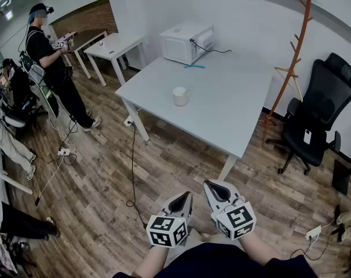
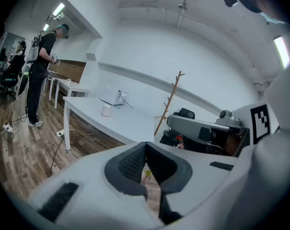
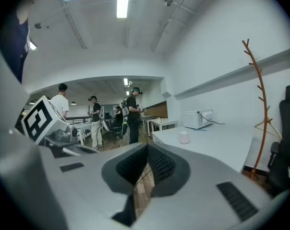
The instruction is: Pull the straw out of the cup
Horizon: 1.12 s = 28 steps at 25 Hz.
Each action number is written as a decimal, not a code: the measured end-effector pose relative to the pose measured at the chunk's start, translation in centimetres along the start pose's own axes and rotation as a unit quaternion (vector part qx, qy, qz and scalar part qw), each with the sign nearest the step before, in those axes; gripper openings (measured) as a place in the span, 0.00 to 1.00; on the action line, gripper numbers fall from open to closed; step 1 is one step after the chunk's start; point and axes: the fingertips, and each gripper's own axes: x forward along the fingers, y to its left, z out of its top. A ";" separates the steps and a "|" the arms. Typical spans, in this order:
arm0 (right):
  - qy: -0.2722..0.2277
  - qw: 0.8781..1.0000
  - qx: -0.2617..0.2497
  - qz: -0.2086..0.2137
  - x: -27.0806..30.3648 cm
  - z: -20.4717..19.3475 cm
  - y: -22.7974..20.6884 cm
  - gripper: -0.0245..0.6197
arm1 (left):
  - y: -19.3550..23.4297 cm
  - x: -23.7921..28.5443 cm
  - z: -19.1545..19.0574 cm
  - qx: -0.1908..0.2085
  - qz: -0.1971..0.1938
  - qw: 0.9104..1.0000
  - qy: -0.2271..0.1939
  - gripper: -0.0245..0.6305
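Observation:
A cream cup (image 1: pixel 180 96) stands near the middle of the white table (image 1: pixel 233 112), with a short straw (image 1: pixel 187 89) poking out of its top right. The cup also shows small and far off in the left gripper view (image 2: pixel 106 110) and the right gripper view (image 3: pixel 184 137). Both grippers are held low, close to my body and over the wooden floor, well short of the table. The left gripper (image 1: pixel 187 196) (image 2: pixel 146 145) is shut with nothing between its pads. The right gripper (image 1: pixel 209 184) (image 3: pixel 148 147) is likewise shut and empty.
A microwave (image 1: pixel 187 42) sits at the table's far end with a blue stick (image 1: pixel 194 66) beside it. A black office chair (image 1: pixel 314 114) and a wooden coat rack (image 1: pixel 297 51) stand to the right. A person (image 1: pixel 51 57) stands at the left. A cable (image 1: pixel 132 172) trails across the floor.

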 end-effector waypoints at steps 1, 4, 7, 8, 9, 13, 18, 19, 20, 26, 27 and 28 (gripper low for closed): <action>0.000 1.000 -0.003 0.005 -0.5 0.0 0.4 0.09 | -0.4 -0.4 -0.1 0.005 0.006 1.000 -0.003 0.07; 0.000 1.000 -0.010 0.018 -1.9 -0.1 1.6 0.09 | -1.3 -1.6 -0.4 0.013 0.018 1.000 -0.015 0.07; -0.001 1.000 -0.011 0.019 -2.7 -0.4 2.2 0.09 | -1.8 -2.2 -0.7 0.014 0.022 0.999 -0.019 0.07; -0.001 1.000 -0.010 0.019 -2.9 -0.5 2.3 0.09 | -2.1 -2.3 -0.9 0.016 0.022 0.999 -0.017 0.07; 0.000 1.000 -0.010 0.019 -3.2 -0.5 2.4 0.09 | -2.3 -2.4 -1.0 0.018 0.021 1.000 -0.015 0.07; 0.000 1.000 -0.017 0.011 -3.9 -0.7 2.1 0.09 | -3.1 -2.1 -1.2 0.020 0.016 1.000 -0.014 0.07; -0.003 1.000 -0.007 0.006 -4.5 -0.6 1.2 0.09 | -4.0 -1.6 -0.9 0.027 0.012 0.999 -0.018 0.07; -0.006 1.000 0.002 0.007 -4.5 -0.6 1.1 0.09 | -4.2 -1.5 -0.8 0.027 0.011 0.999 -0.020 0.07; -0.009 1.000 0.011 0.009 -4.5 -0.6 1.0 0.09 | -4.2 -1.5 -0.7 0.026 0.011 0.999 -0.021 0.07; -0.008 1.000 0.002 0.018 -3.8 -0.4 1.7 0.09 | -3.5 -1.7 -0.8 0.025 0.015 0.999 -0.018 0.07; -0.008 1.000 0.002 0.020 -3.8 -0.5 1.7 0.09 | -3.5 -1.7 -0.8 0.024 0.016 0.999 -0.018 0.07; -0.008 1.000 0.003 0.021 -3.8 -0.4 1.7 0.09 | -3.5 -1.7 -0.8 0.023 0.016 0.999 -0.018 0.07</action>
